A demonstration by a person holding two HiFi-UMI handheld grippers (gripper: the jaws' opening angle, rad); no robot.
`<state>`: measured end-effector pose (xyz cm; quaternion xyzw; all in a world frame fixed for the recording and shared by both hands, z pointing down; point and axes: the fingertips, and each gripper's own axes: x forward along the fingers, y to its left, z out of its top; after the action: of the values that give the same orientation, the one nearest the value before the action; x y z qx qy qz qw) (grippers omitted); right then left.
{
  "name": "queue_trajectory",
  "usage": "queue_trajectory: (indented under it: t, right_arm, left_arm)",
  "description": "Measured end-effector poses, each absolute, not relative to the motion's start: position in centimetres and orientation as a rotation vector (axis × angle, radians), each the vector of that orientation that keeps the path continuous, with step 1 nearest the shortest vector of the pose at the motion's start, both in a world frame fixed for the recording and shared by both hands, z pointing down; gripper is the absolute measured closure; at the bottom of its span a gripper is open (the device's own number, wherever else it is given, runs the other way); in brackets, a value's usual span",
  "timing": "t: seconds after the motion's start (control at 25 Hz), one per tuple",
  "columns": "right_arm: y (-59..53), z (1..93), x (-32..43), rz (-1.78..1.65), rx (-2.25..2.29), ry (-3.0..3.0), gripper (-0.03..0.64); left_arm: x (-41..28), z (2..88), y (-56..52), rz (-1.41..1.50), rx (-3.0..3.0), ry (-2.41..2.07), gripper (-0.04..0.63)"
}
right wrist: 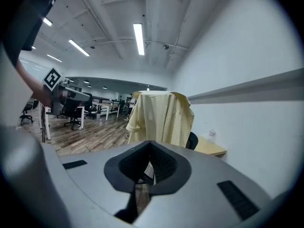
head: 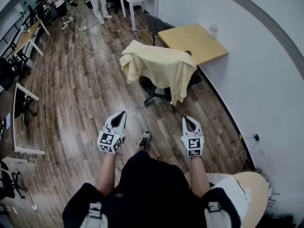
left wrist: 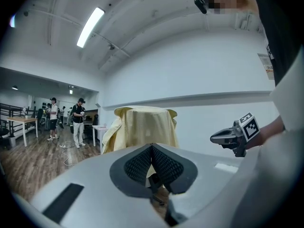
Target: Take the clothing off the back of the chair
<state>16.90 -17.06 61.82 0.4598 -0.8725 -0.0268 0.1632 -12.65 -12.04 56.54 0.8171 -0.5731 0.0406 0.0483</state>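
Approach step | pale yellow fabric shirt (head: 159, 66) draped over black office chair (head: 154, 93), not yet reached | left gripper (head: 121, 114) and right gripper (head: 186, 119) held closed, empty | next: jaws to be opened at the shirt

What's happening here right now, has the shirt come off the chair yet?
Not yet. A person stands on the wood floor facing an office chair, holding a tool in each hand. A pale yellow shirt is draped over the chair's back, next to a wooden table by the wall. The left tool and right tool both point at the shirt but are short of it, each with its jaws together and nothing between them.
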Motion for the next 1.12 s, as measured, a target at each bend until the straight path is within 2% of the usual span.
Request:
queue_trajectory:
  t: [1.12]
  right_arm:
    - [-24.8,61.5,16.9,-0.057,1.386,-2.402,0.621]
  left_arm:
    - [-14.4,56.0,-22.2,0.08,2.524,-1.692,0.594]
